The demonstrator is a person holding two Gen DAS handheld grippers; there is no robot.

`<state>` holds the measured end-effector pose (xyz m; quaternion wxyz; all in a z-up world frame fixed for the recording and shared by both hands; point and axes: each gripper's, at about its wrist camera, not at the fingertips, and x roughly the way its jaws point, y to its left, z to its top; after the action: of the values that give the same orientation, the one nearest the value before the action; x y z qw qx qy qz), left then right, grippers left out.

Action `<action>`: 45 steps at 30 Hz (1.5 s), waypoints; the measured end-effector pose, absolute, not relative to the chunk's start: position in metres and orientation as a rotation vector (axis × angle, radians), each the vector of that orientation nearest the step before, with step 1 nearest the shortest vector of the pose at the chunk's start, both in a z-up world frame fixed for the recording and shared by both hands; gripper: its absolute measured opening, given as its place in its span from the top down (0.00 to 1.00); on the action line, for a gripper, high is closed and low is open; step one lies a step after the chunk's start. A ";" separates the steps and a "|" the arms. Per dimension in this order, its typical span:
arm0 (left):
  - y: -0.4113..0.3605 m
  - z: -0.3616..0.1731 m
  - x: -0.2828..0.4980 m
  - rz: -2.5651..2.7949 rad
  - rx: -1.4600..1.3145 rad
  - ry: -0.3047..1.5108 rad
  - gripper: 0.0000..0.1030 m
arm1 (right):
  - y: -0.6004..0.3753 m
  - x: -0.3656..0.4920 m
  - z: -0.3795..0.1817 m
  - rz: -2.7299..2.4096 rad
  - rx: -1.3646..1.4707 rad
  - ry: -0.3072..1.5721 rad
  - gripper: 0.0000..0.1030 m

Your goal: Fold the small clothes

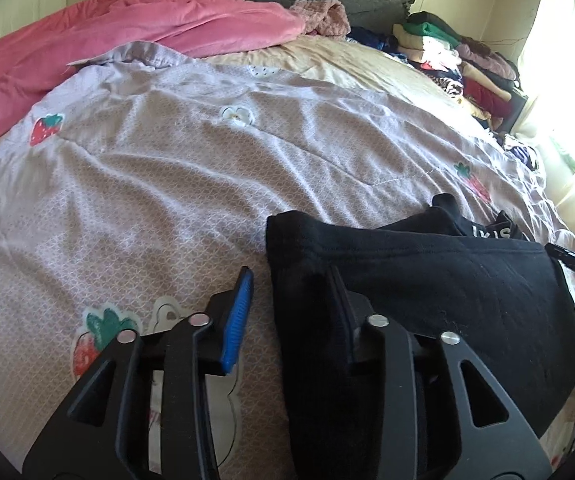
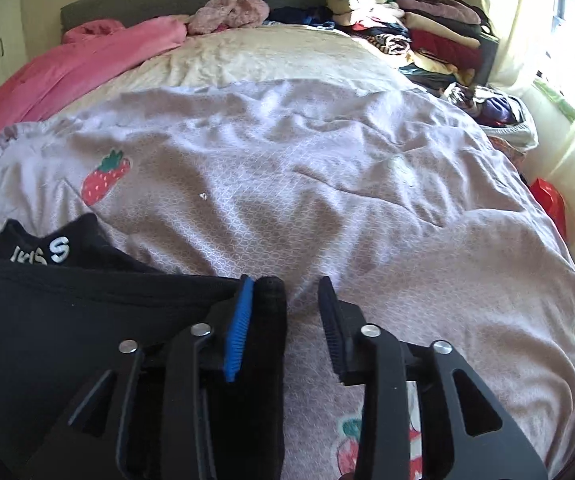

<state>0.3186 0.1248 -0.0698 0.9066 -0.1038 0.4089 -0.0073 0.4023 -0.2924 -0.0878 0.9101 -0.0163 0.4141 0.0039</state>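
Black garment (image 1: 427, 280) is lying on the lilac strawberry quilt (image 1: 167, 184) of the bed. My left claw (image 1: 287, 292) and right claw (image 2: 287, 300) are straddling its opposite edges, jaws parted, pads not pinching.

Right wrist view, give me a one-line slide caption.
Right gripper, jaws open, at the edge of a black fabric garment on a lilac strawberry-print bedspread.

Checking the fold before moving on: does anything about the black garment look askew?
Yes. The black garment is unevenly folded: a lettered part pokes out past its far edge. Both the left gripper and right gripper stand open, each around a garment edge.
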 end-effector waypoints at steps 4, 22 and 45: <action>0.131 -0.067 0.315 -0.009 -0.211 0.862 0.60 | -0.288 0.379 -0.067 0.023 -0.034 0.811 0.42; 0.108 -0.046 0.242 -0.051 -0.169 0.897 0.43 | -0.204 0.251 -0.067 0.286 -0.143 0.821 0.23; 0.103 -0.024 0.289 -0.096 -0.248 0.992 0.36 | -0.037 0.189 -0.072 0.719 -0.409 0.716 0.15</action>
<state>0.2892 0.1027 -0.0236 0.8709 -0.1185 0.4747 -0.0459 0.1894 -0.0373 -0.0722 0.8541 -0.1945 0.3406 0.3416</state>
